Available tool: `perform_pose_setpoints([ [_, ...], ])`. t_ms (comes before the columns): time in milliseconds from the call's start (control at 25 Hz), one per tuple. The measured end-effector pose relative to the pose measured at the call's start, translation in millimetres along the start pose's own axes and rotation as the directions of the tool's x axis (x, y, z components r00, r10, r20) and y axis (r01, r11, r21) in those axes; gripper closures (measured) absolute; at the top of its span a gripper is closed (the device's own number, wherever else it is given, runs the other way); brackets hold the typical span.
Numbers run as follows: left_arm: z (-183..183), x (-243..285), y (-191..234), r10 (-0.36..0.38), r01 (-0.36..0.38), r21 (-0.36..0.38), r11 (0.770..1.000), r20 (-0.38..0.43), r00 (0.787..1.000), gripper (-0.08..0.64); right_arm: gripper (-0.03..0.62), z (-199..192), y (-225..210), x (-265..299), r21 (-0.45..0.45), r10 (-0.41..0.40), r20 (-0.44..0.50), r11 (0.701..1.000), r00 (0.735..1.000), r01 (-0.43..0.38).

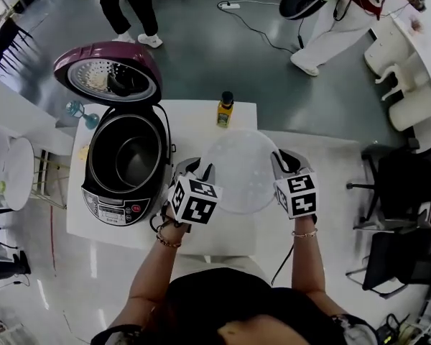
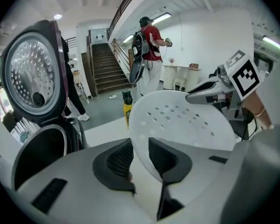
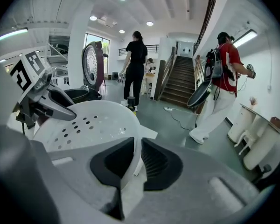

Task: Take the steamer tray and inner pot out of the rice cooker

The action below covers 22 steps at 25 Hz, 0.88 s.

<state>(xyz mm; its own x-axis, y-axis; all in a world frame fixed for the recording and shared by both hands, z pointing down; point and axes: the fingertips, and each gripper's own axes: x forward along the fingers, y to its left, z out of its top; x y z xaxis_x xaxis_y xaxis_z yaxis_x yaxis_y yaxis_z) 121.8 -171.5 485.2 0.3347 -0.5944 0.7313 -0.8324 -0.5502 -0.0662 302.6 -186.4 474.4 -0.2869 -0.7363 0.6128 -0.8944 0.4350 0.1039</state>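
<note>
Round white steamer tray [image 1: 241, 171] (perforated, translucent), rim pinched by left tool [image 1: 199, 169] and right tool [image 1: 284, 161]

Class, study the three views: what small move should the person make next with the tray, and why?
Probably lower the steamer tray onto the bare table beside the rice cooker and let go: the left gripper and right gripper both pinch its rim, and the inner pot waits in the cooker.
</note>
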Motion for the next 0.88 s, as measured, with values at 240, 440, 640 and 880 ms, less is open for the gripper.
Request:
perform_pose_setpoints([
  [240, -34.8, 35.0, -3.9, -0.001, -0.003, -0.224, 0.975, -0.018, 1.000, 0.460, 0.546, -23.4, -3.5, 52.5, 0.028, 0.139, -0.022, 0.990, 0.990, -0.139],
  [440, -74.0, 54.4, 12.0, 0.069, -0.085, -0.402, 0.912, -0.054, 0.996, 0.471, 0.549, -25.0, 15.6, 104.3, -0.030, 0.264, -0.034, 0.964, 0.964, -0.265],
  [640, -106.9, 71.2, 35.8, 0.130, -0.144, -0.623, 0.769, -0.068, 0.989, 0.506, 0.551, -29.1, 41.7, 157.1, -0.088, 0.367, -0.043, 0.925, 0.929, -0.369],
  [880, -133.4, 88.1, 52.7, 0.168, -0.203, -0.715, 0.669, -0.120, 0.978, 0.520, 0.552, -23.5, 61.4, 197.2, -0.138, 0.427, -0.077, 0.891, 0.901, -0.433],
])
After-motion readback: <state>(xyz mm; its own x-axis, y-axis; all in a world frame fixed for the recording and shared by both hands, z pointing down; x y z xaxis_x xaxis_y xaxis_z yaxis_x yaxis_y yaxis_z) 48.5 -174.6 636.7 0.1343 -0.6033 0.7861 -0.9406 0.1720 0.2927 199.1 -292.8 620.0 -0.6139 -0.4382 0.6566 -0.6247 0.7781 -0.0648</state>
